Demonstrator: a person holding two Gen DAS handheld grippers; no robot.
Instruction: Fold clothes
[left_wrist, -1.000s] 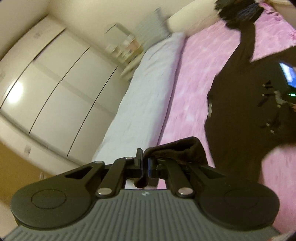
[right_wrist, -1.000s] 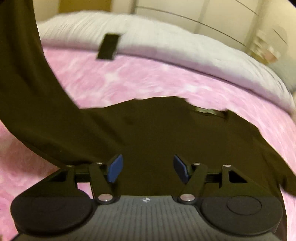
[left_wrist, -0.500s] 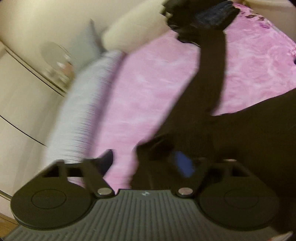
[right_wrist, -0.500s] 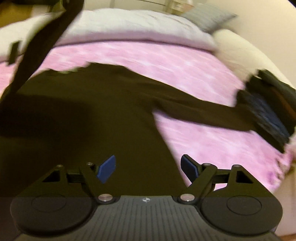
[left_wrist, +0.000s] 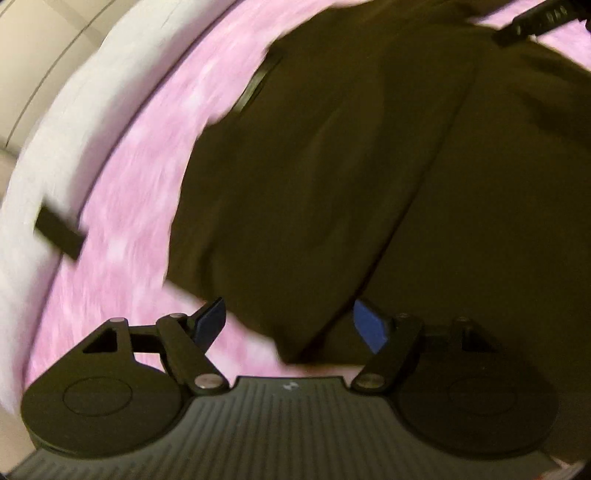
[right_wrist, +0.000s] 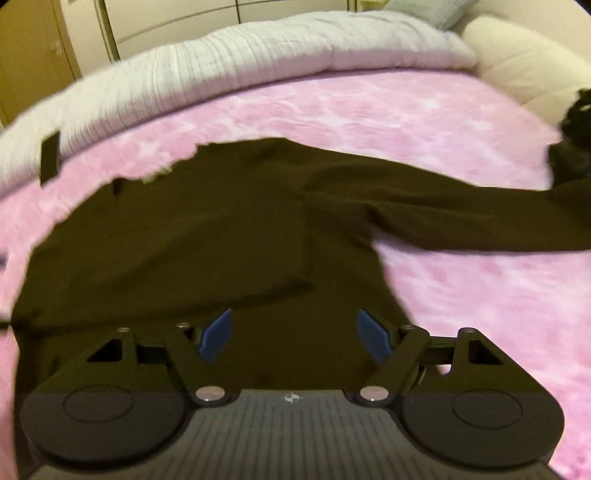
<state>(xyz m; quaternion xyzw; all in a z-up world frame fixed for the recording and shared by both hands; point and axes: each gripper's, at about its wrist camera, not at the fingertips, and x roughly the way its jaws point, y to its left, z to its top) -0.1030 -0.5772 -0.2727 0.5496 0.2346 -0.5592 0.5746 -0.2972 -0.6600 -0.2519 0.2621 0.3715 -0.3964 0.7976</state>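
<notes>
Left gripper (left_wrist: 288, 325) angled downward, jaws apart, nothing clamped. Right gripper (right_wrist: 295, 336) angled downward, jaws closing, nothing clamped.

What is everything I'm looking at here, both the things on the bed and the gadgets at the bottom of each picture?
Dark garment: one, very dark brown or black, spread flat on the pink blanket, one sleeve folded over the body, the other sleeve stretched out to the right.
Pink blanket: one, fluffy pink, covering the bed.
White quilt: one, white and ribbed, bunched along the bed's far edge.
Dark clothes pile: one, black, at the right edge; too blurred to detail.
Small dark tag: one, black, at the quilt's edge.
Wardrobe doors: cream, behind the bed.
Left gripper: black, blue pads, open, empty.
Right gripper: black, blue pads, jaws closing, nothing between them.
</notes>
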